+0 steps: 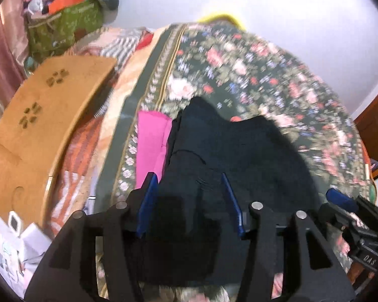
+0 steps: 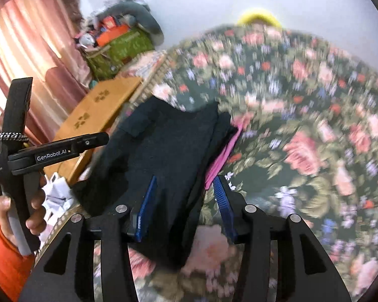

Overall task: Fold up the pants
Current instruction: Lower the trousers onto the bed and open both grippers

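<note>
Blue ribbed pads point(image 1: 150, 201) line the left gripper point(image 1: 187, 201), whose jaws stand apart over the dark navy, soft-knit pants point(image 1: 239, 156); cloth lies between the pads, yet neither presses on it, so I judge the near edge is released rather than grasped. The right gripper point(image 2: 185, 203) is likewise parted, straddling the right edge of the pants with nothing pinched. That spread posture suits laying a fold down flat and letting go. The pants lie bunched on the dark green flowered bedspread point(image 1: 252, 75), partly covering a bright pink folded cloth point(image 1: 151, 146) that peeks out along their side. Left of the pants, beyond the bedspread's border, sits a tan wooden board with paw-print cutouts point(image 1: 50, 115). A hand point(image 2: 25, 209) in an orange sleeve point(image 2: 5, 259) grips the left tool's handle.
</note>
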The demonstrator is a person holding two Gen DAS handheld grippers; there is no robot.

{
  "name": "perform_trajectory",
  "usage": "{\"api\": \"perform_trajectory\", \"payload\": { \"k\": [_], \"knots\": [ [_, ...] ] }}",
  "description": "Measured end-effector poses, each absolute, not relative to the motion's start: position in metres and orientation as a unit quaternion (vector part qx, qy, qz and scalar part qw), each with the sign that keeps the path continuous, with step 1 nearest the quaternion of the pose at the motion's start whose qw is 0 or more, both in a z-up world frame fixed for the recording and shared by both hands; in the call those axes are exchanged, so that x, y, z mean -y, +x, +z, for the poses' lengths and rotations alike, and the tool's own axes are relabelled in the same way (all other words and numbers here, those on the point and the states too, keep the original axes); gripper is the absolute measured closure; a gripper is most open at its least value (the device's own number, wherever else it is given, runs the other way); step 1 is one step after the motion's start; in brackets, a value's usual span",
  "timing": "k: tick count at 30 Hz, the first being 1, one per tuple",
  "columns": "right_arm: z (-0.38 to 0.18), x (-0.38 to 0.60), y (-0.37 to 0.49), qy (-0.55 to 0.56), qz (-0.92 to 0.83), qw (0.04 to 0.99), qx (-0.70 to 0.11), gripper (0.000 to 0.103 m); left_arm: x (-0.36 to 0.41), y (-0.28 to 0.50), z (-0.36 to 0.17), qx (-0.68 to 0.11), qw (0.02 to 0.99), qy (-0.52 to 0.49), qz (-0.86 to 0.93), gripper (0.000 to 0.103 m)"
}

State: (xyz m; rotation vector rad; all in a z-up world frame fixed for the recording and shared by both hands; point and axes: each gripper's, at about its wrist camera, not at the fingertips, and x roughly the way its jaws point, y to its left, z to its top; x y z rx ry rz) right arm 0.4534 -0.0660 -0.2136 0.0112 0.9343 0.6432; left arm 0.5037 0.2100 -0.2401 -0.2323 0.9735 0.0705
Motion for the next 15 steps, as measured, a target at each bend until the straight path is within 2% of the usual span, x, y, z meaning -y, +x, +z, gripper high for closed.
{"api": "perform_trajectory", "payload": {
  "k": [8, 15],
  "knots": [
    [-0.089, 0.095, 0.352, 0.008, 0.350, 0.894, -0.279, 0.059, -0.168, 0.408, -0.126, -0.371, 0.927, -0.052, 0.025, 0.052],
    [-0.012, 0.122, 0.253, 0.009, 0.360, 0.917, -0.170, 0.059, -0.130, 0.293, -0.036, -0.261, 0.965, -0.026, 0.014, 0.052]
  ]
}}
